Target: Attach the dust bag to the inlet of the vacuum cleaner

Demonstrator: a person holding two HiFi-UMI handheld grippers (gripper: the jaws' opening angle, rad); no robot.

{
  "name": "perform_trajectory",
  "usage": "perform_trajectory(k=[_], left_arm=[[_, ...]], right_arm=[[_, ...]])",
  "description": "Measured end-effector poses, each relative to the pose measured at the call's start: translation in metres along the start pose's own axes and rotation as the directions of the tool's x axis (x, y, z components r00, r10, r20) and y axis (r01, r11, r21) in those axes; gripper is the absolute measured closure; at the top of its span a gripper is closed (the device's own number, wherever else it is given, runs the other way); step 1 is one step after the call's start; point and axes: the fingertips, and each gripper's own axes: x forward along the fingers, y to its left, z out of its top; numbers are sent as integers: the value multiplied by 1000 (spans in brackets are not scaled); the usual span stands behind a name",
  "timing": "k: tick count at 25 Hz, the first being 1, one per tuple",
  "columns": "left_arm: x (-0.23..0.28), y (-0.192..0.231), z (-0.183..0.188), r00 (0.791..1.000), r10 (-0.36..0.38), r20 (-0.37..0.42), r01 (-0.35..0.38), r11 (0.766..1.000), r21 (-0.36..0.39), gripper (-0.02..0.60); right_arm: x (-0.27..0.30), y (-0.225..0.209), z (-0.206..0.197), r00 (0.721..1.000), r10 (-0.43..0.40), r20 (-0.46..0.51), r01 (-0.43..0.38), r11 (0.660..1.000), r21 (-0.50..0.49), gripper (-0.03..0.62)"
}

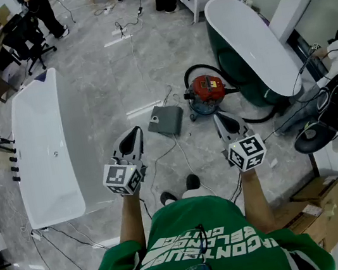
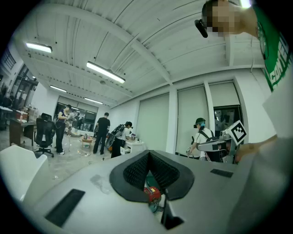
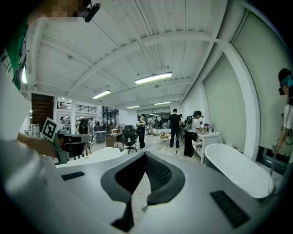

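- person standing, holding both grippers out in front at about the same height, well apart from each other; both are pointing out over the floor toward the task items
- left gripper (image 1: 136, 132): jaws are sitting pressed together at the tips, nothing between the pads; in its own view a bit of the red vacuum is showing through the gap behind the tips
- right gripper (image 1: 217, 118): jaws are closing tip to tip as well, nothing pinched; only bare floor is showing through its gap
- vacuum cleaner (image 1: 207, 89): red drum body, standing upright on the grey floor beyond the right gripper, near the foot of the dark-sided bathtub (image 1: 249, 41); a black hose (image 1: 193, 71) is looping round its far side
- dust bag (image 1: 166, 120): flat grey square piece, lying on the floor just beside the vacuum on the left, between the two grippers' lines and beyond their tips; neither gripper is touching it; cannot tell whether it is touching the vacuum base
- thin cables (image 1: 183, 151) are trailing across the floor from the bag area back toward the person's shoes (image 1: 192, 182)
- white bathtub (image 1: 43, 152) is lying along the left, cardboard boxes (image 1: 318, 202) are sitting at lower right
- other people are standing at the far end of the room
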Motion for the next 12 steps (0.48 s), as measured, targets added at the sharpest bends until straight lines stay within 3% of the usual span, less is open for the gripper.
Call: perform_trajectory(k=[12], left_arm=[[21, -24, -31, 999, 8, -52, -9, 1000, -24, 580]], right_arm=[[-1, -25, -29, 999, 21, -50, -21, 1000, 13, 588]])
